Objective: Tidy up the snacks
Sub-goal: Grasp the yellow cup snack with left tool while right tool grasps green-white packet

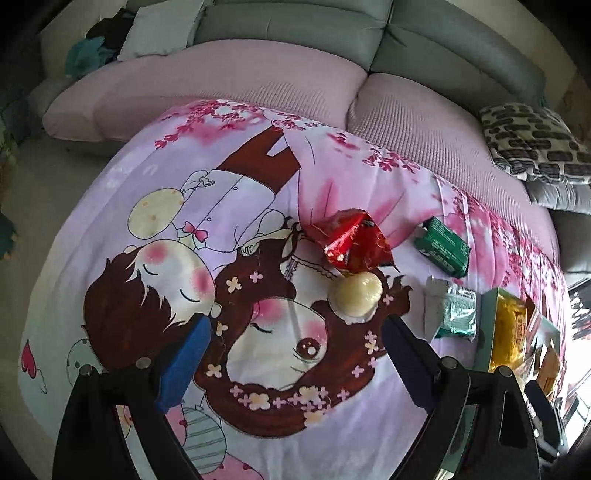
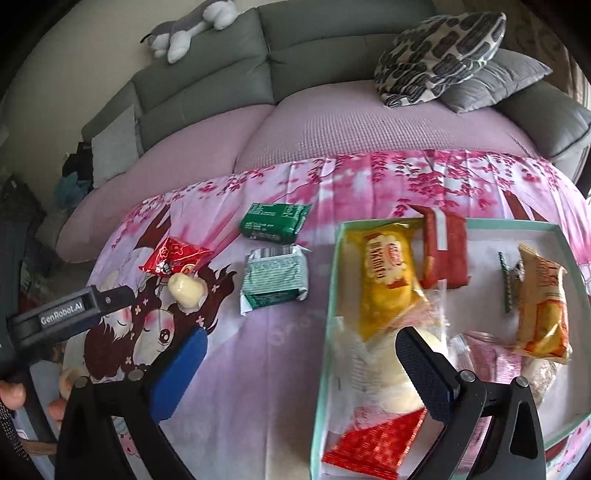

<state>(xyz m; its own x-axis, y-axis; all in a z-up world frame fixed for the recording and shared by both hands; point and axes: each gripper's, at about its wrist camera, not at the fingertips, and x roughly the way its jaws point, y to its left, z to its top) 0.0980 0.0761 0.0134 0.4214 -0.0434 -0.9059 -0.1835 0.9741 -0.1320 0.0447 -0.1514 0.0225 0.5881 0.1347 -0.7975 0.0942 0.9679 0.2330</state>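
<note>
Loose snacks lie on a pink cartoon-print cloth (image 1: 258, 229): a red packet (image 1: 351, 240), a cream round pastry (image 1: 356, 297), a dark green packet (image 1: 441, 245) and a silver-green packet (image 1: 452, 310). My left gripper (image 1: 295, 332) hovers open just short of the pastry, nothing between its fingers. A teal-rimmed box (image 2: 332, 295) holds a yellow packet (image 2: 388, 280), a red packet (image 2: 445, 254), an orange packet (image 2: 543, 302) and other wrapped snacks. My right gripper (image 2: 301, 354) is open and empty, straddling the box's left wall. The same pastry (image 2: 186, 290) and green packets (image 2: 275, 221) lie left of the box.
A grey sofa (image 2: 221, 85) with pink seat covers (image 2: 332, 125) runs behind the cloth. A patterned cushion (image 2: 439, 55) on a grey one sits at the back right, a plush toy (image 2: 192, 29) on the sofa back. The left tool's black housing (image 2: 62, 314) and a person's fingers (image 2: 14, 395) show at left.
</note>
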